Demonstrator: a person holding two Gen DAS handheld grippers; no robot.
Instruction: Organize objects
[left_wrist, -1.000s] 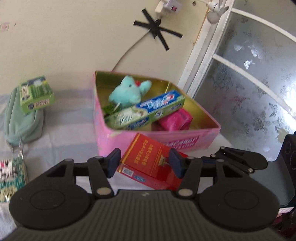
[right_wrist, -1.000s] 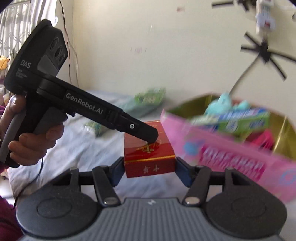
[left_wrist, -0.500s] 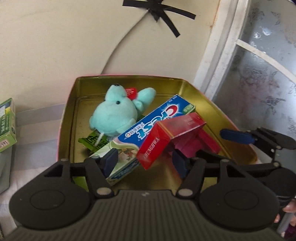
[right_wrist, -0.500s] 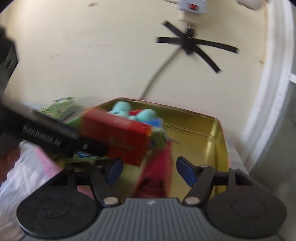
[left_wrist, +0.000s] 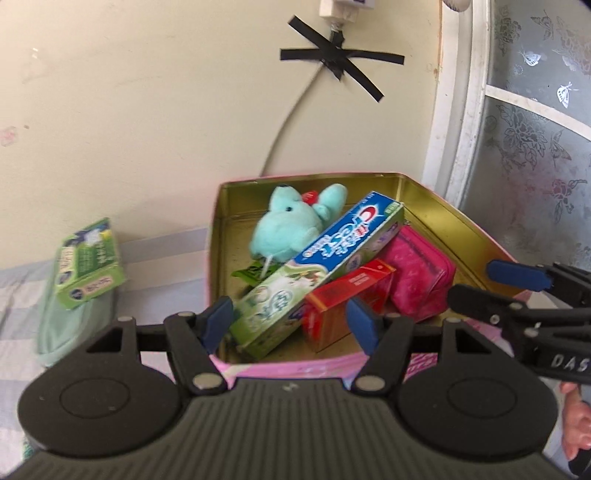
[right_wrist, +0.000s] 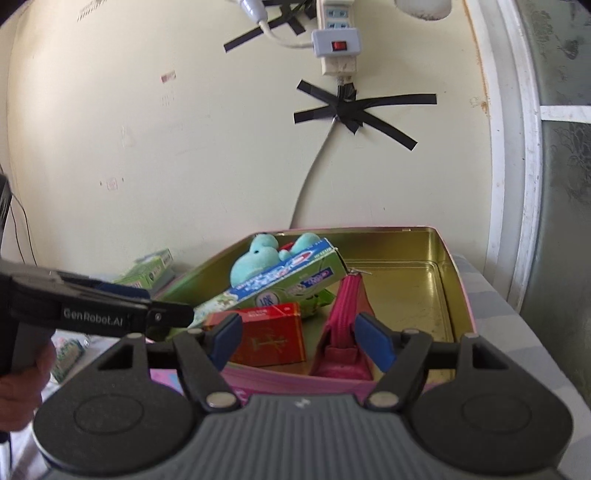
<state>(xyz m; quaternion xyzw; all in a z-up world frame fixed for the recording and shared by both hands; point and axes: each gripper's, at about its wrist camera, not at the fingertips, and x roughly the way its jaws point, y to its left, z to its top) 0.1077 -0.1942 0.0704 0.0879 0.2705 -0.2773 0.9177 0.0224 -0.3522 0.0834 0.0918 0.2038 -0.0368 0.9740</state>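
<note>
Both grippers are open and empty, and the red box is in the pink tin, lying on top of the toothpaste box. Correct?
Not quite. The red box lies beside and partly under the toothpaste box, whose near end overlaps it, as the left wrist view shows. It is in the pink tin, and the left gripper and right gripper are open and empty.

I get bright, even daylight in both views, soft shadows only. The gold tin (left_wrist: 436, 218) interior glints faintly. Fisheye bends the window frame (right_wrist: 517, 147) and wall edges. The green box (left_wrist: 88, 264) looks slightly smeared.
</note>
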